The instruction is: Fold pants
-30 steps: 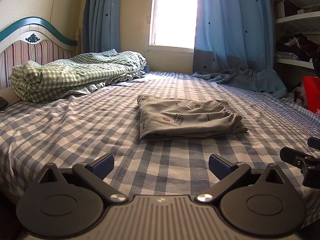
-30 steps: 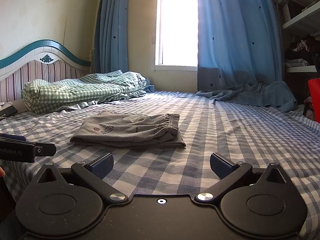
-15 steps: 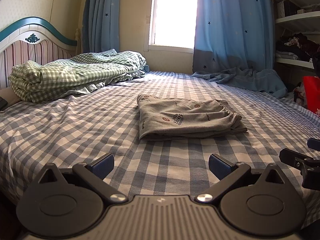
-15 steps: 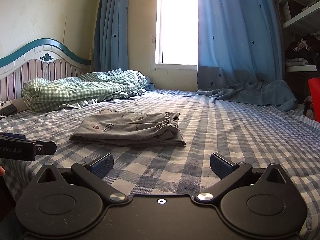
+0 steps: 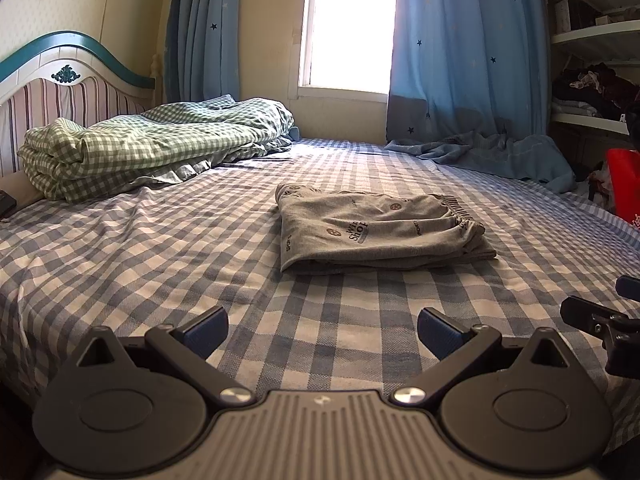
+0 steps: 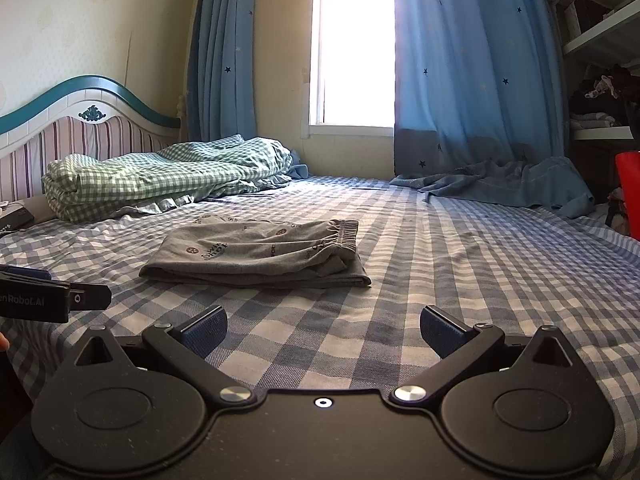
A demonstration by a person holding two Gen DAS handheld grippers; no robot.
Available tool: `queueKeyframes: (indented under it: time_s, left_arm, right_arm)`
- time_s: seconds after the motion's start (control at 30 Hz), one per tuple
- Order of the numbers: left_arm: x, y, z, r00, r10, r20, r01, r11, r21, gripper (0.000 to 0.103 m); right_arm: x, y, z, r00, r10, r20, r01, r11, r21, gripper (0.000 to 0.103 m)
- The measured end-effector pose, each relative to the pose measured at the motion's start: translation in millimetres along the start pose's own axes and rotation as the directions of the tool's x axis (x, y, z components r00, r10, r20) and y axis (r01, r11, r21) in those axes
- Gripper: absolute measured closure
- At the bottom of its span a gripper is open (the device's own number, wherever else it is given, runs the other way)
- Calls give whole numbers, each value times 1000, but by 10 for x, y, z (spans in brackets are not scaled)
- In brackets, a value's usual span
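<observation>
Nothing has shifted since a second ago: your left gripper point(image 5: 322, 330) and right gripper point(image 6: 323, 330) both hover spread wide and empty over the blue checked bedsheet point(image 5: 132, 248). Ahead of both, well clear of the fingertips, the folded grey pants point(image 5: 376, 232) lie flat mid-bed, waistband to the right.

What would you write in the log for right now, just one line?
pants: folded, flat on bed | left tool: open, holding nothing | right tool: open, holding nothing | both short of pants
</observation>
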State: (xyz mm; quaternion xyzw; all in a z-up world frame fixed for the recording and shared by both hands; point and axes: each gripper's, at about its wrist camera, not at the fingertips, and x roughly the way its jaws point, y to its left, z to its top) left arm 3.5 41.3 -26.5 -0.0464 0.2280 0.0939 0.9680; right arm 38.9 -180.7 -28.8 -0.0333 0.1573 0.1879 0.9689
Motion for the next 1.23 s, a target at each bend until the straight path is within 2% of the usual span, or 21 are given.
queueKeyframes:
  time_s: [0.23, 0.4, 0.57, 1.23]
  left_arm:
    - [-2, -17, 16, 1000, -1, -15, 1, 1000, -11, 0]
    - [-67, -25, 24, 999, -43, 11, 44, 998, -40, 0]
    - [-72, -33, 56, 1000, -23, 19, 24, 999, -43, 0]
    - [-34, 59, 16, 999, -44, 24, 46, 996, -78, 0]
  right_arm:
    - [-4, -2, -6, 1000, -3, -4, 3, 1000, 1, 1]
    - [-6, 5, -9, 1000, -4, -7, 4, 1000, 0, 1]
    - [-13, 5, -18, 1000, -4, -9, 4, 1000, -4, 1]
    - [26, 25, -33, 999, -8, -35, 8, 1000, -20, 1]
